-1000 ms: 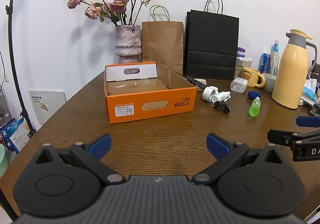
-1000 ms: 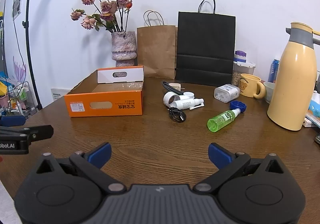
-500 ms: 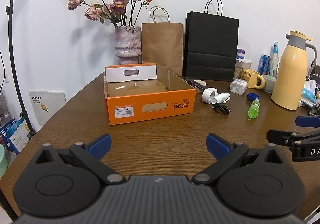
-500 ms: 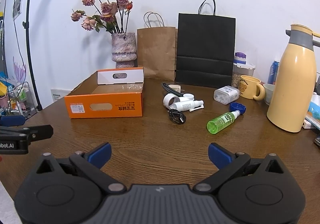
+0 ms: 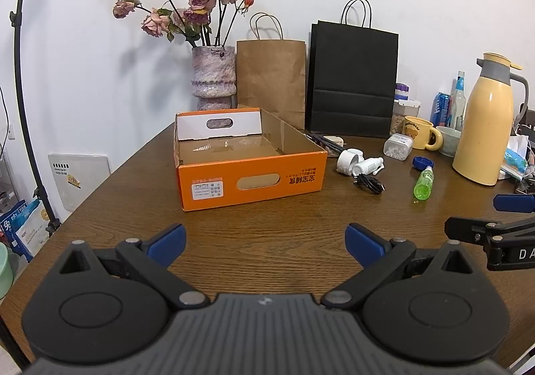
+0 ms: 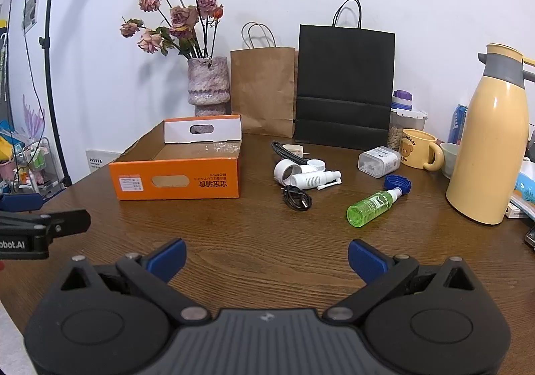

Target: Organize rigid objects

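An empty orange cardboard box [image 5: 250, 179] [image 6: 177, 181] stands open on the brown table. Right of it lie a white spray bottle [image 6: 316, 178] [image 5: 367, 165], a white cap [image 6: 286, 171], a coiled black cable [image 6: 297, 201] [image 5: 368, 183], a green bottle [image 6: 371, 208] [image 5: 424, 181] and a blue lid [image 6: 397, 181]. A clear plastic case [image 6: 379, 161] sits further back. My left gripper [image 5: 264, 241] hovers open before the box, holding nothing. My right gripper [image 6: 265, 256] is open too, short of the small items.
Behind the box stand a vase of dried roses [image 5: 214, 77], a brown paper bag [image 5: 271, 81] and a black paper bag [image 5: 351, 84]. A yellow thermos [image 6: 485, 141], a yellow mug [image 6: 416, 147] and jars crowd the right side. The table edge curves away at the left.
Both grippers stay open. Both views have shifted slightly, with the table items a touch lower in frame.
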